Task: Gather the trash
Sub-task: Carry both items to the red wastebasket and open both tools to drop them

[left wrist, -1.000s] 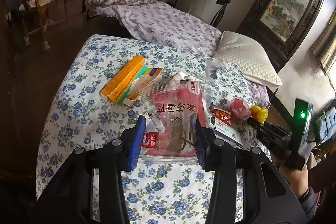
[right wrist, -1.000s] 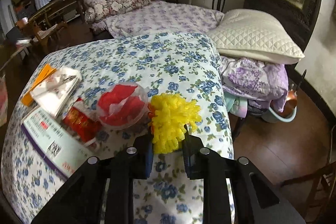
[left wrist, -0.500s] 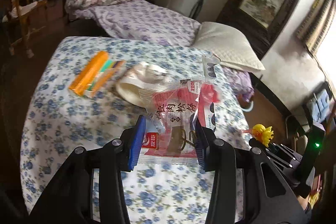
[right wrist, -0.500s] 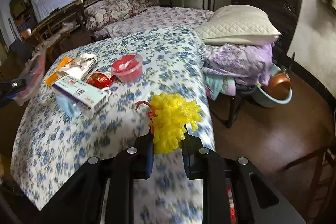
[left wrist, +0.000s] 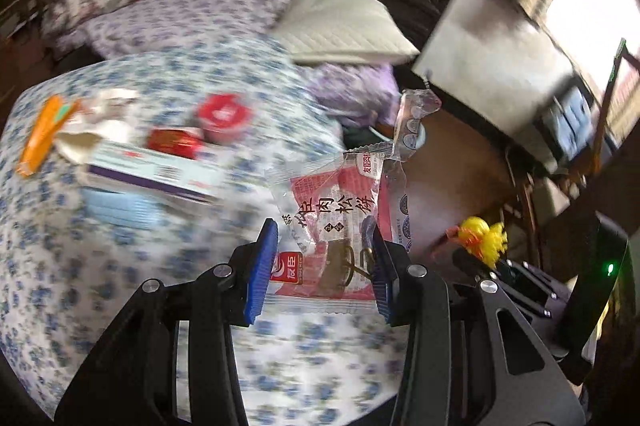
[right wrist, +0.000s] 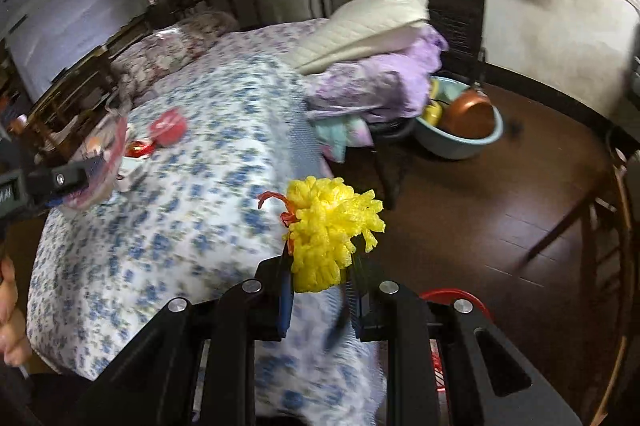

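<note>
Right wrist view — right gripper (right wrist: pixel 320 290) clamps yellow foam net (right wrist: pixel 330 232); left gripper (left wrist: pixel 322 266) grasps red snack wrapper (left wrist: pixel 336 222); blue basin (right wrist: pixel 460 142) holds copper pot (right wrist: pixel 468 116).

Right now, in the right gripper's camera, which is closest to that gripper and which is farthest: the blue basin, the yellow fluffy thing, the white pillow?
1. yellow fluffy thing, between its fingers.
2. blue basin, on the floor, right.
3. white pillow, on the purple pile behind.

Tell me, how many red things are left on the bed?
2: a round red cup near the far side, and a red packet just in front of it, by the box. The picture is blurry, so more could be hidden.
</note>
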A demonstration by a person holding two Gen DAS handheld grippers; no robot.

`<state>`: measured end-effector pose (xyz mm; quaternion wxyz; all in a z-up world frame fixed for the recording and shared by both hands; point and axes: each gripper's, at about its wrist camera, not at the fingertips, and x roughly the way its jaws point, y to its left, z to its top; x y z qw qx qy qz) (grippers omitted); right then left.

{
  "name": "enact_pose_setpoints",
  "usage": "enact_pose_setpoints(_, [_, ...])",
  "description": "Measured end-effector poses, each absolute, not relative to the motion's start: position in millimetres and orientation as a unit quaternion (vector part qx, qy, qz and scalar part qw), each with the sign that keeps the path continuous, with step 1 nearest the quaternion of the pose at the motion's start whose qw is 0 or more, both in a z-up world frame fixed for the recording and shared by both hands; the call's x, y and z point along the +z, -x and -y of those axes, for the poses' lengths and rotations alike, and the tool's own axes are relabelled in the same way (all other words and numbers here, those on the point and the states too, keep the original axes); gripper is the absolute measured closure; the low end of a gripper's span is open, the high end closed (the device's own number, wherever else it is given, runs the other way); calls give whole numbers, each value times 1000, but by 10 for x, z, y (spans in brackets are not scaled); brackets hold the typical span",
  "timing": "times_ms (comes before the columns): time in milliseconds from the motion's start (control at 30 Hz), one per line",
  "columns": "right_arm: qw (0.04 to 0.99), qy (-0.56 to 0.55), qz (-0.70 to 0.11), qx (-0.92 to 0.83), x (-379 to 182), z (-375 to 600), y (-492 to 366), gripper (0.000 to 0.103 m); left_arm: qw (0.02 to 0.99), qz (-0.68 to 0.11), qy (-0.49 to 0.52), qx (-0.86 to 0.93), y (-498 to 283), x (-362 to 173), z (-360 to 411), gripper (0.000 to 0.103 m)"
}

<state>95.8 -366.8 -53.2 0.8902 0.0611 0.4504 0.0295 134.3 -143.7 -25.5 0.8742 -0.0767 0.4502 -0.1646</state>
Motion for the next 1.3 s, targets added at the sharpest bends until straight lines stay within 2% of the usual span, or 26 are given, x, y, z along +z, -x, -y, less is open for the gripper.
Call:
enact_pose_setpoints(400, [876,-101,-470,-24,-833,4581,-578,81,828,-487,37,-273,-1154,-507,2638,59])
enact_pose_setpoints(700, [854,-128,-501,-48,-1267,5060,-420,80,778,-541,-7,-320,-1088,-970,3384,60])
enact_pose_setpoints(1000, [815,-151,-556,-53,-1875,5267,-395,80,744,-583,-56,-322,-1080,-1492,3845,60])
enact_pose_setpoints(1300, [796,-166,-579,-58,-2203,5323,-381,80,714,-623,-68,-312,-1128,-1920,4050,60])
